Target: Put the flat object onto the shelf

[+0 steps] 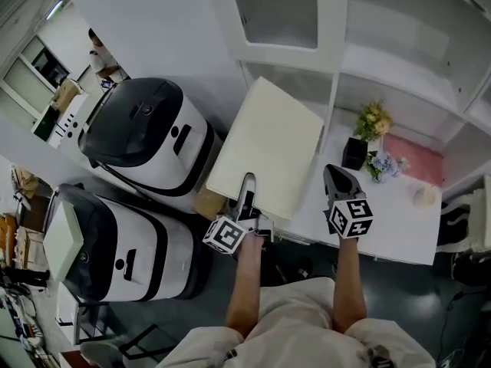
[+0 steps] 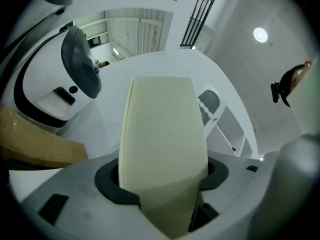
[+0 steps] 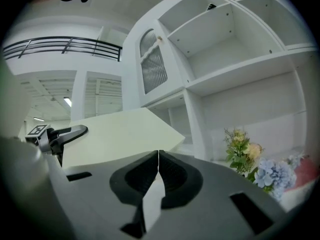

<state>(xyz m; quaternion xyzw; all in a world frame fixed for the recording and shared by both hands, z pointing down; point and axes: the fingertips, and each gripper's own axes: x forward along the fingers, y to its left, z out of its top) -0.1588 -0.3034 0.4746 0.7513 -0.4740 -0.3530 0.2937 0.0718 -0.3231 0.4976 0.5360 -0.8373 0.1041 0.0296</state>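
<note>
A cream flat board (image 1: 268, 148) is held up in front of the white shelf unit (image 1: 399, 60), tilted with its far corner toward the shelf's lower left bay. My left gripper (image 1: 247, 198) is shut on the board's near edge; in the left gripper view the board (image 2: 162, 134) fills the space between the jaws. My right gripper (image 1: 337, 179) hovers to the right of the board, apart from it, jaws shut with nothing between them (image 3: 157, 174). The right gripper view shows the board (image 3: 120, 134) and the left gripper (image 3: 62, 134) at left.
Two large black-and-white machines (image 1: 146, 136) (image 1: 123, 244) stand at left, with a brown box (image 1: 209, 202) beside them. On the white counter (image 1: 383, 221) sit a black pot of flowers (image 1: 367, 133), blue flowers (image 1: 382, 163), a pink cloth (image 1: 414, 158) and a small white cup (image 1: 424, 197).
</note>
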